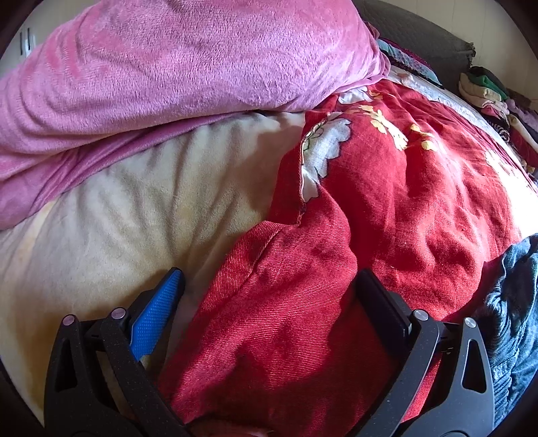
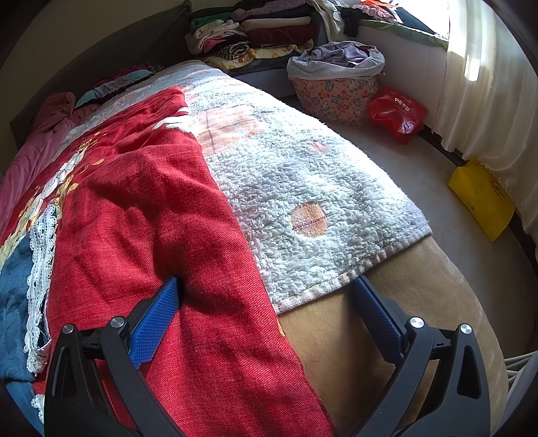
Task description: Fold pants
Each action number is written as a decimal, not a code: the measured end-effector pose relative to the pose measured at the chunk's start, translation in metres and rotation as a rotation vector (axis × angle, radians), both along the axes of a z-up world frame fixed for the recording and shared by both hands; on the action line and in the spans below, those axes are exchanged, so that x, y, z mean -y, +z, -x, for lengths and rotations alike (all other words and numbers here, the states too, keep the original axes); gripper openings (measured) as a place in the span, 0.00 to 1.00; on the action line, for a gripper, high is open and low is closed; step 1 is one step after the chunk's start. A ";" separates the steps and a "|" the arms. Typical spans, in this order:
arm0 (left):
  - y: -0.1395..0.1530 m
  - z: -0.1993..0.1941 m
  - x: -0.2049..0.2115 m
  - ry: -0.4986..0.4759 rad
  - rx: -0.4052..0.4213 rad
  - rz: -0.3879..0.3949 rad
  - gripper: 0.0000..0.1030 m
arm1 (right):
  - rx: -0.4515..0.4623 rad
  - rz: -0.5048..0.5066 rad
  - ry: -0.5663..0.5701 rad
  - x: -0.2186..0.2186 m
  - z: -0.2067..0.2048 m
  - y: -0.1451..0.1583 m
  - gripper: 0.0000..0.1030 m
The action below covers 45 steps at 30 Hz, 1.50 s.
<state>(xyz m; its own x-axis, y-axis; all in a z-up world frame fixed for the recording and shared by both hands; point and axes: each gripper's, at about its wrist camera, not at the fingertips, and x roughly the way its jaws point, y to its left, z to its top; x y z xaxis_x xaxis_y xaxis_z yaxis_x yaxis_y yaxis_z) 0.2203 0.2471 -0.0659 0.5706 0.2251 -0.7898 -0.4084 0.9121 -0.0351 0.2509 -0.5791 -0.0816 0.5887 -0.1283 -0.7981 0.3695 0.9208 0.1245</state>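
Observation:
Red pants (image 1: 386, 208) with a white and yellow flower print lie spread on the bed; they also show in the right wrist view (image 2: 144, 215). My left gripper (image 1: 269, 285) is open, its jaws wide apart over a bunched red end of the pants, which lies between them. My right gripper (image 2: 265, 289) is open over the pants' right edge, where red cloth meets a white fluffy blanket (image 2: 302, 188). Neither gripper pinches the cloth.
A pink fleece blanket (image 1: 188, 67) is heaped at the back left over a cream sheet (image 1: 117, 208). Blue denim with white lace (image 2: 16, 302) lies beside the pants. Folded clothes (image 2: 255, 30), a laundry basket (image 2: 336, 90), a red bag (image 2: 396, 114) and a yellow bag (image 2: 481, 198) stand beyond the bed.

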 end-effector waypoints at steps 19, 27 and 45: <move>0.000 0.004 -0.003 -0.002 0.013 0.018 0.92 | 0.000 0.000 0.000 0.000 0.000 0.000 0.96; 0.000 0.004 -0.003 -0.002 0.013 0.018 0.92 | 0.000 0.000 0.000 0.000 0.000 0.000 0.96; 0.000 0.004 -0.003 -0.001 0.013 0.019 0.92 | 0.001 0.000 0.000 0.000 0.000 0.000 0.96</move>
<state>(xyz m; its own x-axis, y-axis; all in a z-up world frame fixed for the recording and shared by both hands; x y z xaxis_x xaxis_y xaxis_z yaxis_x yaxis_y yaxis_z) 0.2166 0.2501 -0.0658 0.5814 0.2096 -0.7862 -0.4065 0.9118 -0.0576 0.2504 -0.5790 -0.0816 0.5893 -0.1285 -0.7977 0.3697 0.9207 0.1248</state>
